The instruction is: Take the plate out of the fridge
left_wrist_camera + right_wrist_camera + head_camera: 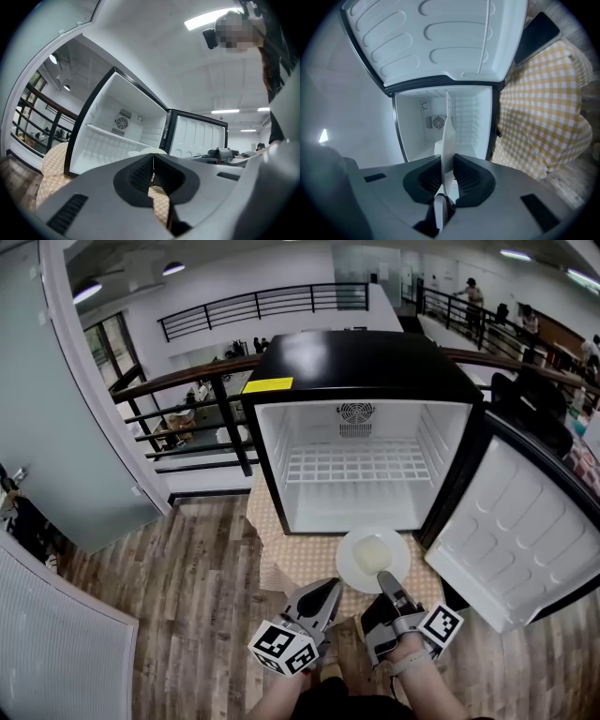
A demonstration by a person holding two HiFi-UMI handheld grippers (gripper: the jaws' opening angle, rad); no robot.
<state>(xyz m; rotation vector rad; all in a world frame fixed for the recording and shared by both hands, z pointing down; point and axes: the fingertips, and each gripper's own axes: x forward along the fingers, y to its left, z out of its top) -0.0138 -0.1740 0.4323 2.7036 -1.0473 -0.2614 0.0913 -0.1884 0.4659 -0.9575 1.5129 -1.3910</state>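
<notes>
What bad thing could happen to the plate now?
1. The right gripper pinches only the white plate by its near rim, so the plate might tilt or slip out.
2. The left gripper is shut beside it, empty, so nothing else would catch the plate.
3. The open fridge door stands close on the right; a swing that way might knock the plate.

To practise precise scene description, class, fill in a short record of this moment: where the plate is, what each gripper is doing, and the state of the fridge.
Plate: outside the fridge, just in front of its opening, over the checked tablecloth
Right gripper: fingers shut on the plate's near rim
Left gripper: fingers shut, nothing between them, beside the right gripper
Door: swung open on the right
Interior: only a wire shelf and a rear fan visible
</notes>
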